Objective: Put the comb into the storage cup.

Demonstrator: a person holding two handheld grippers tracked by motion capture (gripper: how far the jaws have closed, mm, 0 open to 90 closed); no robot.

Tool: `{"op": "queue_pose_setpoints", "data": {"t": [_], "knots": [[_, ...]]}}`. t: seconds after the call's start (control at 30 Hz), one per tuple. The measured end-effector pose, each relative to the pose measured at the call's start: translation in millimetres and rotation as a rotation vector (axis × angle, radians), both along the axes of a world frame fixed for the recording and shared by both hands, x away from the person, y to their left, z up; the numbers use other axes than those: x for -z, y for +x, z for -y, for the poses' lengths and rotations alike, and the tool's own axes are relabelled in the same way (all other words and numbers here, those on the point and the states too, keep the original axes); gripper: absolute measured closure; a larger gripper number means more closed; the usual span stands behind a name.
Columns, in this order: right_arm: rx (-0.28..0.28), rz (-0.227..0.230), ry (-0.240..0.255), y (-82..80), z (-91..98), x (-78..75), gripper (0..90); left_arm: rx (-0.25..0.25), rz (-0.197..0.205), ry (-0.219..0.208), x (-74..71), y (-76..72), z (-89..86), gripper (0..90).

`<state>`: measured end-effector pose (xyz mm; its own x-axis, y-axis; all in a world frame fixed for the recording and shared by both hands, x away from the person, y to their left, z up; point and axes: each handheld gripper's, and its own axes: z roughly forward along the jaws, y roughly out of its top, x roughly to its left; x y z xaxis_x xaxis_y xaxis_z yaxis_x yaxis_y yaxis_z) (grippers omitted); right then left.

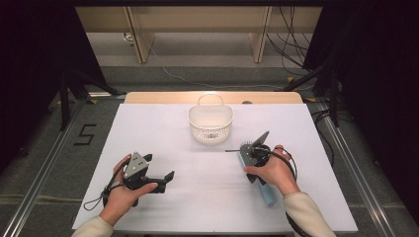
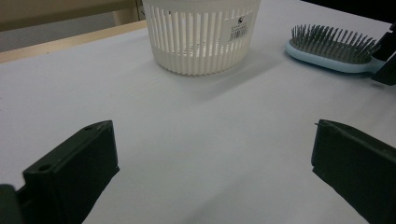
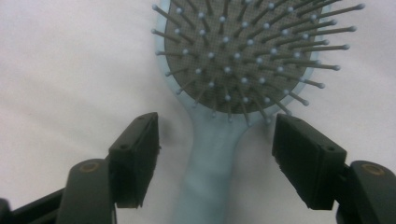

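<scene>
A light-blue hairbrush [image 1: 267, 193] with grey bristles lies on the white table, right of centre, bristles up and head toward the basket. In the right gripper view the brush [image 3: 233, 51] lies straight ahead. My right gripper [image 3: 215, 154] is open, with one jaw on each side of the brush's neck and a gap left on both sides. From above, that right gripper [image 1: 251, 159] points down over the brush. My left gripper [image 1: 166, 180] rests at the front left, open with nothing between its jaws [image 2: 215, 163]. The brush [image 2: 327, 49] is also seen far right in the left gripper view.
A white slotted basket [image 1: 210, 131] with a handle stands at the back centre of the table; it looks empty. The same basket [image 2: 201, 42] is straight ahead in the left gripper view. The white table cover [image 1: 197, 202] is bare between the hands.
</scene>
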<state>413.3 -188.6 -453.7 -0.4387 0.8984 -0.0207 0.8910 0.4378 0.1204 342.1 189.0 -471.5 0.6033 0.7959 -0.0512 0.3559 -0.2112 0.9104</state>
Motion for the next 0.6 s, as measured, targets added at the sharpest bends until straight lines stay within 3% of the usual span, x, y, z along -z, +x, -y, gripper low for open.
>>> {"op": "queue_pose_setpoints", "data": {"t": [0.6], "knots": [[0.046,-0.033,-0.013,5.4,-1.3,2.2,44.9,0.001,0.000,-0.002,0.1,0.1,-0.1,0.0]]}}
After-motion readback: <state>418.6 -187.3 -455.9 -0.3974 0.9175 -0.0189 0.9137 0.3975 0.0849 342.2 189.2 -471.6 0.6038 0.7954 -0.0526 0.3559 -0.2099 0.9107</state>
